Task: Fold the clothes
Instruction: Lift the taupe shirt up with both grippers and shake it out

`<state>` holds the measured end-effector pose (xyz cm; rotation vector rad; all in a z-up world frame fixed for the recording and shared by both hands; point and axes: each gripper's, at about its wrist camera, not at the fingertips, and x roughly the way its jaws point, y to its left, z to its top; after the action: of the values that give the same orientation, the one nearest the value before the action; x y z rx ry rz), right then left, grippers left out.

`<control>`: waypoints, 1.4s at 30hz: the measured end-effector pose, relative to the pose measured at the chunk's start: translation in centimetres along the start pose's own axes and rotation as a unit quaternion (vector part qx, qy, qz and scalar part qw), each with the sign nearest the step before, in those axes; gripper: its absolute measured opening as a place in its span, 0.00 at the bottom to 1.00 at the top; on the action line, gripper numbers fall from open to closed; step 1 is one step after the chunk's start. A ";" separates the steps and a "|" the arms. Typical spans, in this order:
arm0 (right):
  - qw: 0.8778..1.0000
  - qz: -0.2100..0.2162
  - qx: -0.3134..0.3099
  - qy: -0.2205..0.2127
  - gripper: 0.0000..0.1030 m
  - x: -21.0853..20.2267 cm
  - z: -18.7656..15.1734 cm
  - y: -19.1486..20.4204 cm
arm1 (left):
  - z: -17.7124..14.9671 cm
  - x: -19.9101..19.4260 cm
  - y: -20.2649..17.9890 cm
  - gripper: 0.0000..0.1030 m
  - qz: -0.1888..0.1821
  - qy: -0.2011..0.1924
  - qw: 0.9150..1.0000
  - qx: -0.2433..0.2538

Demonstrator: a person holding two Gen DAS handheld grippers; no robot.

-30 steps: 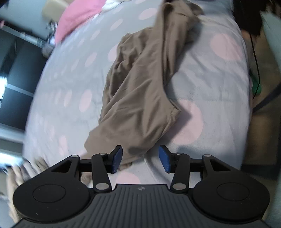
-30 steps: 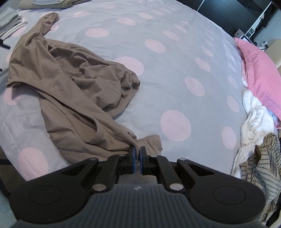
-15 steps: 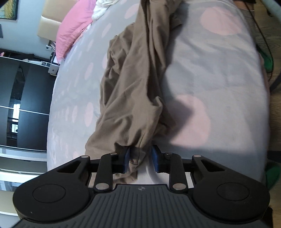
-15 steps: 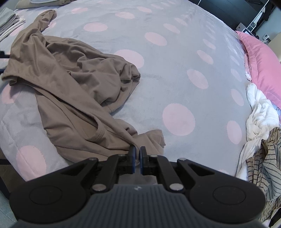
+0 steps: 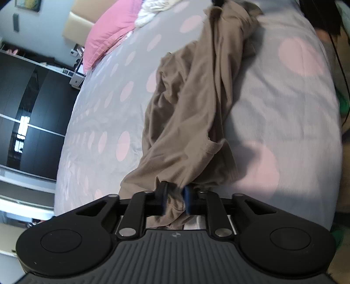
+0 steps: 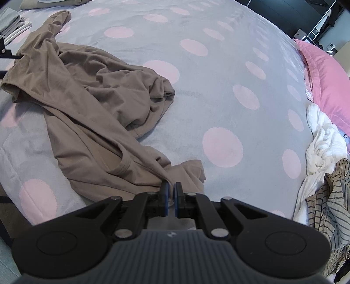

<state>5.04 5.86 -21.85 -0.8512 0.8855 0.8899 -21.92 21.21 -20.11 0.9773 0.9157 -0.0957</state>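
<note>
Two grippers work on one brown garment [image 6: 94, 102] that lies crumpled on a bed with a grey bedspread [image 6: 218, 87] dotted with pink circles.

On the left, the left gripper [image 5: 175, 197] has its jaws closing on a bunched edge of the garment [image 5: 190, 113]; the cloth sits between the blue pads and hangs down below them. Ahead of these jaws the garment stretches away in a long rumpled band across the bedspread [image 5: 273, 104]. Far ahead and to the left of the jaws lie a pink pillow [image 5: 109, 32] and a white bundle of cloth [image 5: 151, 13].

On the right, the right gripper [image 6: 171, 194] has its jaws nearly together, pinching a thin fold of the same garment right at the pad tips. Most of the garment spreads ahead and to the left of these jaws, with a small flap just to their right. Well to the right of the jaws lie a white cloth [image 6: 323, 142] and a striped garment [image 6: 328, 205], touching each other, with the pink pillow [image 6: 323, 76] beyond them. Far ahead to the left, folded clothes [image 6: 13, 24] sit at the bed's edge.
</note>
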 end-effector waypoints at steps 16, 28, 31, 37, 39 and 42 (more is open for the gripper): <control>0.981 -0.048 0.059 -0.178 0.03 -9.0 3.0 -1.5 | -2.4 -7.8 16.9 0.00 0.017 -0.031 0.928 -0.370; 0.895 -0.182 0.094 -0.396 0.03 -28.5 9.2 -4.0 | -1.6 -23.6 29.4 0.00 0.143 -0.194 0.851 -0.467; 0.881 -0.202 0.091 -0.418 0.03 -31.9 9.6 -3.7 | -1.5 -28.5 30.5 0.00 0.164 -0.253 0.828 -0.472; 0.852 -0.199 0.134 -0.465 0.03 -36.3 7.5 -3.9 | -1.1 -35.1 30.7 0.00 0.185 -0.320 0.808 -0.460; 0.839 -0.193 0.149 -0.487 0.03 -37.7 6.6 -3.9 | -1.0 -36.4 29.8 0.00 0.201 -0.333 0.803 -0.452; 0.824 -0.193 0.137 -0.514 0.03 -40.1 5.2 -2.6 | -1.2 -38.0 28.6 0.00 0.213 -0.353 0.793 -0.448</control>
<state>-5.37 -1.55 16.60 -0.1812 -0.1255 0.6866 -33.88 26.91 25.57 0.1666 -0.0332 0.3259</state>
